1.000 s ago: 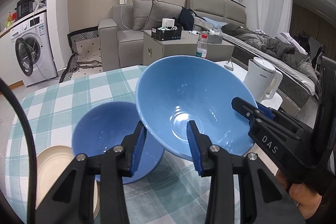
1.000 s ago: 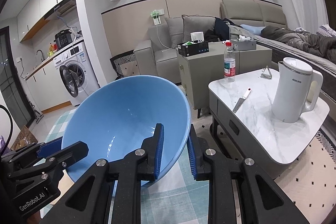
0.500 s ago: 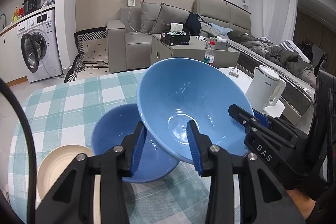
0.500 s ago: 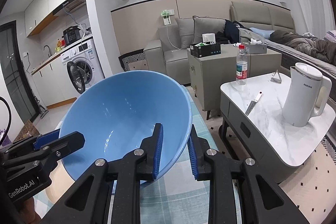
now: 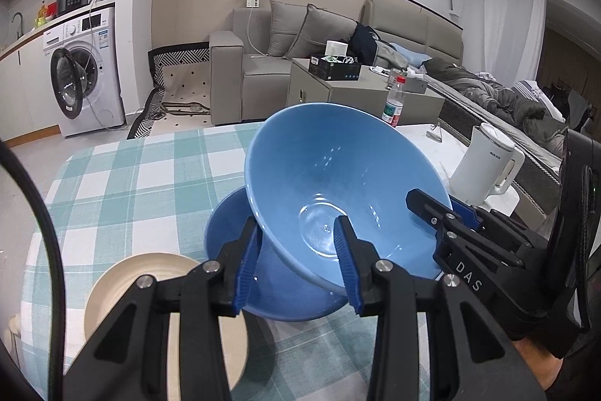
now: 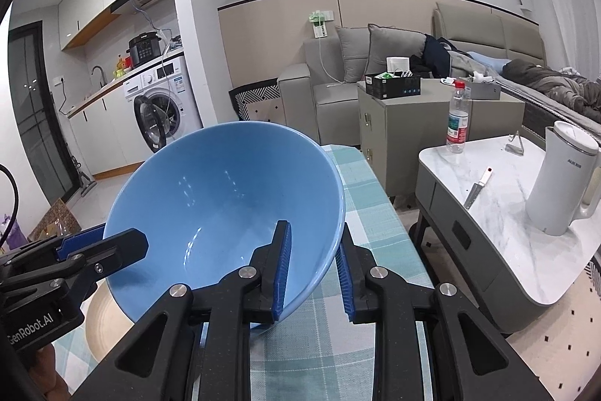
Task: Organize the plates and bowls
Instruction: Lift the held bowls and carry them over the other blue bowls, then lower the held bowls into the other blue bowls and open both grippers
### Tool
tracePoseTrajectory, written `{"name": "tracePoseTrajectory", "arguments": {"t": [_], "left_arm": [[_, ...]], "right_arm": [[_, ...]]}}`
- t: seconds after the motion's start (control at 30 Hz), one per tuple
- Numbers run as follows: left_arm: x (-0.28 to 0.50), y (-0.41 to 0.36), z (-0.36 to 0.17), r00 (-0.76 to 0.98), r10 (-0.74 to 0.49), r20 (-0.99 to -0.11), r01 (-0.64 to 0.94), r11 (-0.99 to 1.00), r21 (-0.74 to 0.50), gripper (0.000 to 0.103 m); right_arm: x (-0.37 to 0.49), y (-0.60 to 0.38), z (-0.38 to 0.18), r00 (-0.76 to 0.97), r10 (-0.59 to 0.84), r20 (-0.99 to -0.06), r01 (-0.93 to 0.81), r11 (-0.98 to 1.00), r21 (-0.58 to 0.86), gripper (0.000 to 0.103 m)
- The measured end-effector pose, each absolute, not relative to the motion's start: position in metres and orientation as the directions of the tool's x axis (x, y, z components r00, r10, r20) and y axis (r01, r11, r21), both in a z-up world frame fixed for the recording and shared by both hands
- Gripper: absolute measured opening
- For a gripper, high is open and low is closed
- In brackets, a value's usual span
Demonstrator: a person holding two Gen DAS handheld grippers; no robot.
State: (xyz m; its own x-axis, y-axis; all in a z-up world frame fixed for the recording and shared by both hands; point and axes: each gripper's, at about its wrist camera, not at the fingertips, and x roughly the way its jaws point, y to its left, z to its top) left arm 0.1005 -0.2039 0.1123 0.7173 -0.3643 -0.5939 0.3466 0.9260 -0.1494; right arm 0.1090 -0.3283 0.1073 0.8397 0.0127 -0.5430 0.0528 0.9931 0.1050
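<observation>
Here, near to far, with the light blue bowl as landmark:

Left tool point(image 5: 298, 260): clamped on the near rim of the light blue bowl point(image 5: 338, 190), one blue pad inside the bowl, the other under its outer wall.
Right tool point(image 6: 313, 264): closed on the same bowl's rim at its right side, one pad inside and one outside; in the left wrist view it reaches in from the right point(image 5: 443, 213).
Light blue bowl: held tilted between both tools, its opening facing the cameras, lifted above the table point(image 5: 124, 183).
Dark blue bowl point(image 5: 240, 235): directly beneath the light blue bowl and partly hidden by it, sitting on the checked cloth; whether the two touch I cannot tell.
Cream plate point(image 5: 150, 273): on the table, just left of the dark blue bowl and nearer the camera, behind the left tool's finger.
White kettle point(image 6: 563, 183): right of the light blue bowl, on a marble side table point(image 6: 499, 213).
Water bottle point(image 6: 459, 117): beyond the kettle, on that marble top.
Washing machine point(image 5: 80, 70): far left of the bowl, against the wall.
</observation>
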Motion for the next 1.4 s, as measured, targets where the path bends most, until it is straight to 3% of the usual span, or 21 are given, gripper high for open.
{"name": "tracePoseTrajectory", "arguments": {"t": [0.73, 1.4], "left_arm": [[0.125, -0.175, 0.079, 0.702, -0.310, -0.641, 0.283, 0.948, -0.148, 0.038], [0.137, -0.182, 0.049, 0.676, -0.249, -0.694, 0.269, 0.960, -0.082, 0.038]], "right_arm": [[0.152, -0.300, 0.074, 0.795, 0.052, -0.604, -0.003, 0.997, 0.081, 0.024], [0.161, -0.289, 0.048, 0.754, -0.001, -0.656, 0.004, 1.000, 0.003, 0.024]]}}
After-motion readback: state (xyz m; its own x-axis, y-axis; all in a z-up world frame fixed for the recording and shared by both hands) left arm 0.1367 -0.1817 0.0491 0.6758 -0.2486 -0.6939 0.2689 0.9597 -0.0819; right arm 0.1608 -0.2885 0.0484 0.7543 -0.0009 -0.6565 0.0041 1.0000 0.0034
